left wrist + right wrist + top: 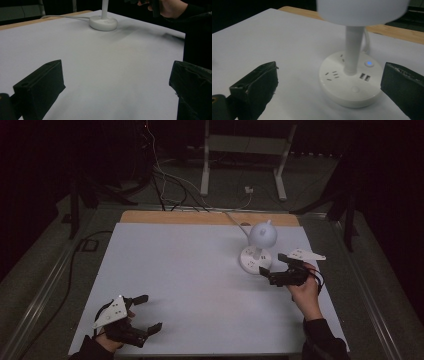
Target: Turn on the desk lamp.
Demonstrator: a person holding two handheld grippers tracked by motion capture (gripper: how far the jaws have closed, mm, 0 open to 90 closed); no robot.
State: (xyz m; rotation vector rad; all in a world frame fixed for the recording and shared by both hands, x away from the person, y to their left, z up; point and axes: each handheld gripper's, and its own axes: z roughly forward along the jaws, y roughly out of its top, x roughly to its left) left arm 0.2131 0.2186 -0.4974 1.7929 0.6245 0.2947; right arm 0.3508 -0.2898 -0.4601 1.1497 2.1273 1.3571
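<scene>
Dark surroundings close in on a pale matte sheet (pixel 190 285) that covers your table, with a strip of bare wood (pixel 200 217) along its far edge and loose cables on the floor beyond. Your work looks barely begun: the white desk lamp (pixel 258 246) stands upright at the far right of the sheet, untouched, and your right gripper (pixel 274 268) hovers just beside its base, jaws spread wide and holding nothing. From the right gripper view the round base (pixel 350 86) sits between the two black jaws, smooth glossy plastic with socket slots, two USB ports, a plain round button (pixel 355 89) near you and a small button lit blue (pixel 369 63). A slim cylindrical stem (pixel 353 48) rises to a rounded shade. What seems left is everything: closing in and pressing a button or gripping the base. Your left gripper (pixel 145 315) rests near the front left corner, well apart from the lamp, jaws also wide apart and empty.
</scene>
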